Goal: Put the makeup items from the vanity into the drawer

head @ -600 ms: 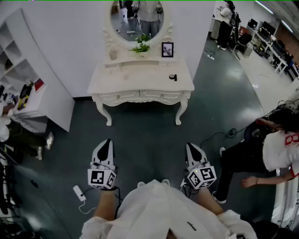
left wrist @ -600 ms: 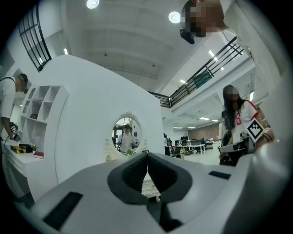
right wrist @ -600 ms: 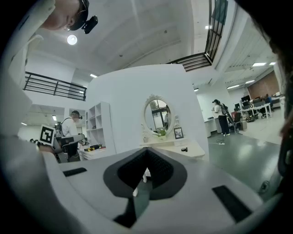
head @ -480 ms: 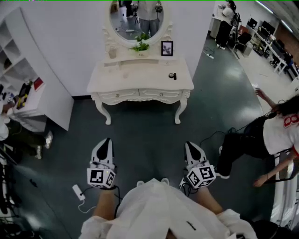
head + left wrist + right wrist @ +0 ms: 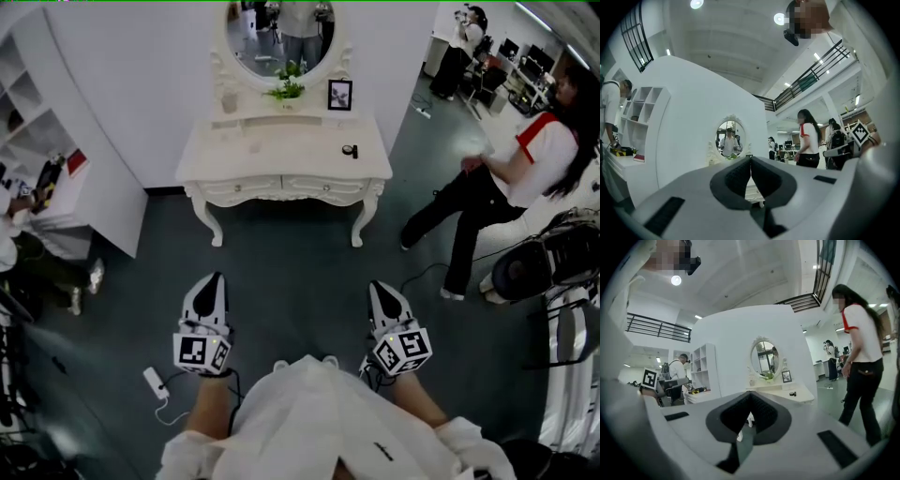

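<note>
A white vanity (image 5: 281, 164) with an oval mirror stands against the far wall, well ahead of both grippers. Small dark makeup items (image 5: 350, 150) lie at the right of its top, also seen as dark makeup items (image 5: 792, 393) in the right gripper view. Its drawers (image 5: 283, 190) look closed. My left gripper (image 5: 211, 283) hangs over the dark floor at the lower left, jaws shut and empty. My right gripper (image 5: 386, 292) hangs at the lower right, also shut with nothing held. The tips meet in the left gripper (image 5: 750, 159) view and the right gripper (image 5: 750, 395) view.
A small plant (image 5: 285, 90) and a framed picture (image 5: 339, 95) stand on the vanity's back shelf. A white shelf unit (image 5: 56, 178) is at the left with a person beside it. A person in a white and red shirt (image 5: 511, 173) walks at the right. Cables and a white power strip (image 5: 155, 384) lie on the floor.
The person at the right has risen from the floor and walked toward the back. Both grippers have stayed nearly still; the view has shifted slightly.
</note>
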A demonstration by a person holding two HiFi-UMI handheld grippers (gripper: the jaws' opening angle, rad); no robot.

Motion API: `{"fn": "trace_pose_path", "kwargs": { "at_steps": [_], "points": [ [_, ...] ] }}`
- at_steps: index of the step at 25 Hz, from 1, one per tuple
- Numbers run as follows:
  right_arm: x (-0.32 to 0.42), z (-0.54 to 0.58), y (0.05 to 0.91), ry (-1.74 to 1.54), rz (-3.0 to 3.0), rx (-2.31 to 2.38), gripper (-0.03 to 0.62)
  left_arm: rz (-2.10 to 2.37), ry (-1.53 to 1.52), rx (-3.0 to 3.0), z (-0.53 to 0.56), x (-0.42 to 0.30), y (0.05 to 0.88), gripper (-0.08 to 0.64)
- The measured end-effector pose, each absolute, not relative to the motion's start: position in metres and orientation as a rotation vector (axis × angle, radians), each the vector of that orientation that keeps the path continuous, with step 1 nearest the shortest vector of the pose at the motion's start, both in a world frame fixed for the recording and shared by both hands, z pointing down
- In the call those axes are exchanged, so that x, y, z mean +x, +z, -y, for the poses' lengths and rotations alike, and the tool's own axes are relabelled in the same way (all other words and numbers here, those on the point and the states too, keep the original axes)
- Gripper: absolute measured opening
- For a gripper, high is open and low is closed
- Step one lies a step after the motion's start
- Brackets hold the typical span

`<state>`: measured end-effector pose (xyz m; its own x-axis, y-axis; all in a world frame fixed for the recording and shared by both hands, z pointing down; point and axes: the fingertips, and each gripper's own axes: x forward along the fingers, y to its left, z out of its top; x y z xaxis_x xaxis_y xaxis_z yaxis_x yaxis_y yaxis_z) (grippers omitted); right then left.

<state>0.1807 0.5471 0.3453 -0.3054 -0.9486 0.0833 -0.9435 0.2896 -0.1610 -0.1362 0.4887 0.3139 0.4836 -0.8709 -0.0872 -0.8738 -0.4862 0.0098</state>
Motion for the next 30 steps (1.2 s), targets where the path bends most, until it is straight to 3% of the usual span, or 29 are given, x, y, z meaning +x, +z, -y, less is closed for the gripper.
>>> {"fn": "trace_pose_path", "kwargs": {
  "at_steps": [12,13,15,18,23,30],
  "points": [
    [0.159,-0.545,0.354,-0.303,-2.496,-1.828,0.017,-1.496,0.102,-2.732,-0.482,-0.141,0.325,0.03],
    [0.157,-0.545,0.356,-0.305,-2.494,-1.831,0.017,-1.48,0.098,-2.746,-0.481,-0.14,0.327,0.056],
    [0.152,-0.543,0.359,-0.309,-2.49,-1.839,0.017,-1.463,0.099,-2.766,-0.477,-0.14,0.331,0.217],
    [0.14,-0.541,0.361,-0.313,-2.493,-1.842,0.017,-1.471,0.102,-2.762,-0.473,-0.147,0.335,0.317],
    [0.114,-0.536,0.359,-0.312,-2.504,-1.84,0.017,-1.513,0.112,-2.728,-0.466,-0.171,0.336,0.391],
    [0.085,-0.527,0.366,-0.332,-2.533,-1.837,0.017,-1.545,0.114,-2.755,-0.455,-0.198,0.347,0.402]
  ]
}}
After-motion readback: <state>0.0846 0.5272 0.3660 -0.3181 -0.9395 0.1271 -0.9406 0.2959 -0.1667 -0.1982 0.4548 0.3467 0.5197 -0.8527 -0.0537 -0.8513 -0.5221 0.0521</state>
